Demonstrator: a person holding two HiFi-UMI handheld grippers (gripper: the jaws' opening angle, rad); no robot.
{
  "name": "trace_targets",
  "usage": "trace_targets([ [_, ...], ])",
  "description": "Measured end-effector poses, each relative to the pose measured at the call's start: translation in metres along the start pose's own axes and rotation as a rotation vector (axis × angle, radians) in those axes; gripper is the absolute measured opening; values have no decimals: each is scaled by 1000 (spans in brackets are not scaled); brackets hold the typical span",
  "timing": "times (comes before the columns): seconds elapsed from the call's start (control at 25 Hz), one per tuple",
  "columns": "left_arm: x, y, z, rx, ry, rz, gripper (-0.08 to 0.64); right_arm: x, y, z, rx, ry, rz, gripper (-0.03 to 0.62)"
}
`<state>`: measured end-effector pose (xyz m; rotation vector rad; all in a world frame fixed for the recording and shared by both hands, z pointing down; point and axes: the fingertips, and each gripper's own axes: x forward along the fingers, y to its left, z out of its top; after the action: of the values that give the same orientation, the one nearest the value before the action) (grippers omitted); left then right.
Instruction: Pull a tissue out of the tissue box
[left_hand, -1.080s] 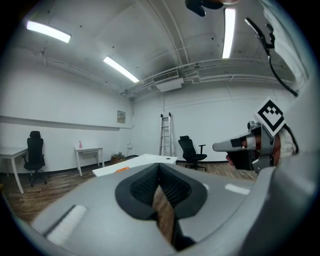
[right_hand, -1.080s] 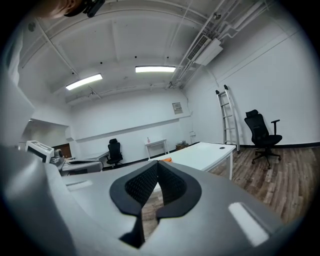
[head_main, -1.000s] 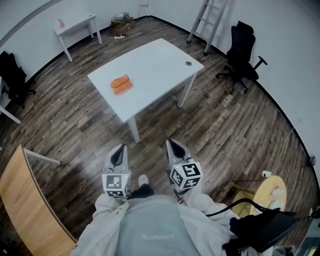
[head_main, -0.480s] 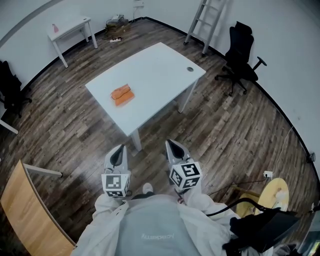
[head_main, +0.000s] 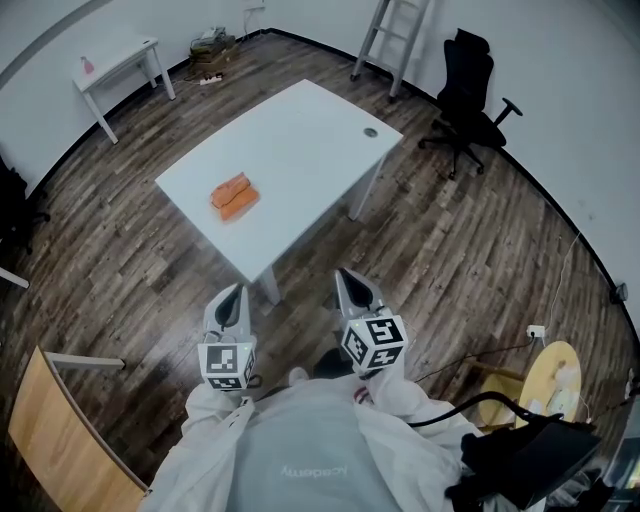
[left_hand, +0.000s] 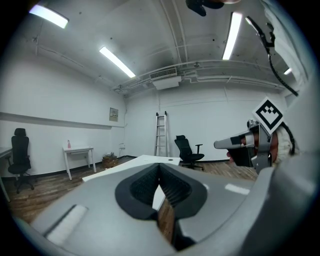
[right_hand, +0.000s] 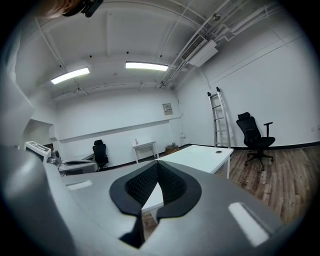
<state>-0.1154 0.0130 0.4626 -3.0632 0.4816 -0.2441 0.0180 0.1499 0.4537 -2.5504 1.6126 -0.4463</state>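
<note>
Head view: we look steeply down on a white table standing on a wood-plank floor. Both tools sit low in the picture, just short of the table's near corner.
Tissue box: the orange tissue box lies flat on the table top, at about 8 o'clock from the table's middle. It is well apart from both tools.
Left gripper: the left gripper is held in the air over the floor, with the box at 12 o'clock from its tips. In the left gripper view its jaws meet at the tips, and we see nothing held between them.
Right gripper: the right gripper is beside the left one, at its 3 o'clock, with the box at about 10 o'clock from its tips. Its jaws are closed together and empty.
Room: from the table, a black office chair stands at 2 o'clock. A ladder stands at 1 o'clock, and a small side table at 10 o'clock.
</note>
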Motion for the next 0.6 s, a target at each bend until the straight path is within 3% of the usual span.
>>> trace_targets([
  [0.6,35,3,-1,-2,15,1,0,28,-27,4,17,8,-7,2],
])
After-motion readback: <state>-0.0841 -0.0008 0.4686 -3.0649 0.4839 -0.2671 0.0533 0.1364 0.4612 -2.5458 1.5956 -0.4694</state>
